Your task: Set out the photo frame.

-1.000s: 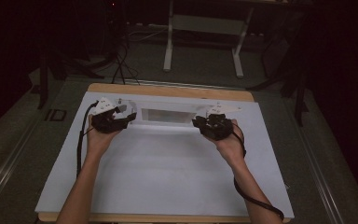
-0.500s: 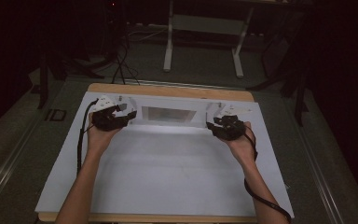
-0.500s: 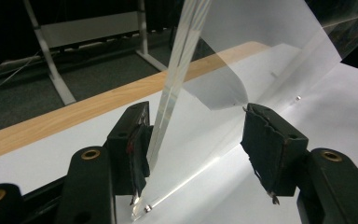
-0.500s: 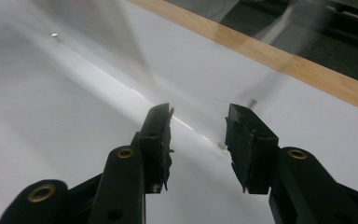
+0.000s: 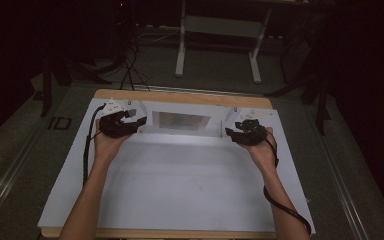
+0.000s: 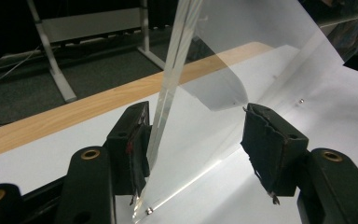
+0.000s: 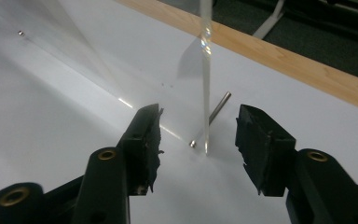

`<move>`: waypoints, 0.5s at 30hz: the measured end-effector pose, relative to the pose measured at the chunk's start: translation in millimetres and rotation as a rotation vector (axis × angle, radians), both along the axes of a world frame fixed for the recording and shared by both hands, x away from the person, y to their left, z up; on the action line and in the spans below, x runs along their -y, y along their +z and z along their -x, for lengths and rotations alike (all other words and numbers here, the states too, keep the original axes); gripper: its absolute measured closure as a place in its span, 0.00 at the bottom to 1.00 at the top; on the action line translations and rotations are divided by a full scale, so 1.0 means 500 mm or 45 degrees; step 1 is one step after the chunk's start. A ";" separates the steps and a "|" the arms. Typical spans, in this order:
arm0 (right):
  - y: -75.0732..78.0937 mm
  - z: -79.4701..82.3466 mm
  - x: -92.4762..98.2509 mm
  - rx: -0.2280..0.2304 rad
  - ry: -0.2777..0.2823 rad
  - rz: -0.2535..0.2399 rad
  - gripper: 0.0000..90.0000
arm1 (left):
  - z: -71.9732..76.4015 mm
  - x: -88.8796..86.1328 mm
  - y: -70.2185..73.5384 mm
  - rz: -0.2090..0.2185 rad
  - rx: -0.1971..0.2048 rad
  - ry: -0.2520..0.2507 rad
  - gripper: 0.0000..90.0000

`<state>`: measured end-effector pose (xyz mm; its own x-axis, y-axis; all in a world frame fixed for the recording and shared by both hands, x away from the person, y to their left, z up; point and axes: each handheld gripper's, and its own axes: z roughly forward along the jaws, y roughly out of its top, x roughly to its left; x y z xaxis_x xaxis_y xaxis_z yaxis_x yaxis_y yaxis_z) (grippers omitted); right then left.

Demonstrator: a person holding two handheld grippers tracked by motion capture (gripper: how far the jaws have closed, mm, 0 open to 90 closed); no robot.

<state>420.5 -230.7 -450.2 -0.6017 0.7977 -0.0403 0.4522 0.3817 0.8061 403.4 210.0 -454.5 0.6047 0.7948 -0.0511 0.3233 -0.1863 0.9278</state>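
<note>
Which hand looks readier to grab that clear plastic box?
Probably the left. The left gripper has the clear box's wall against one pad, while the right gripper stands open with an edge untouched between its jaws.

One white table [image 5: 180, 190], one clear plastic box [image 5: 180, 122] standing on it, two handheld grippers, left gripper [image 5: 139, 121] and right gripper [image 5: 228, 132], two bare forearms

Right tongs [image 5: 231, 131] opened off clear panel [image 5: 182, 123]; moved rightward.

white table top [image 5: 180, 190] | wooden edge [image 5: 180, 97] | metal stand legs [image 5: 181, 50] on dark floor
</note>
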 end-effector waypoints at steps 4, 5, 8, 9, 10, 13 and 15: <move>-0.009 -0.013 -0.009 0.031 0.045 -0.001 0.54 | -0.003 0.000 0.001 0.004 -0.006 0.002 0.47; -0.009 -0.013 -0.009 0.031 0.045 -0.001 0.54 | -0.003 0.000 0.001 0.004 -0.006 0.002 0.47; -0.021 -0.025 -0.017 0.042 0.067 0.000 0.53 | -0.006 0.000 0.002 0.001 -0.008 0.001 0.47; -0.021 -0.025 -0.017 0.042 0.067 0.000 0.53 | -0.007 0.000 0.002 0.000 -0.003 0.001 0.47; -0.024 -0.029 -0.018 0.043 0.069 -0.005 0.53 | -0.008 -0.001 0.001 0.004 0.001 0.002 0.47; -0.031 -0.042 -0.020 0.031 0.086 -0.043 0.52 | -0.012 -0.002 -0.003 0.022 0.016 0.002 0.47; -0.034 -0.046 -0.019 0.032 0.094 -0.059 0.52 | -0.017 -0.003 -0.008 0.027 0.026 -0.001 0.46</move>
<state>443.3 -221.0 -467.3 -0.6584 0.7524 -0.0201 0.4036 0.3754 0.8344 411.7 211.5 -458.4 0.6064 0.7932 -0.0558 0.3042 -0.1666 0.9379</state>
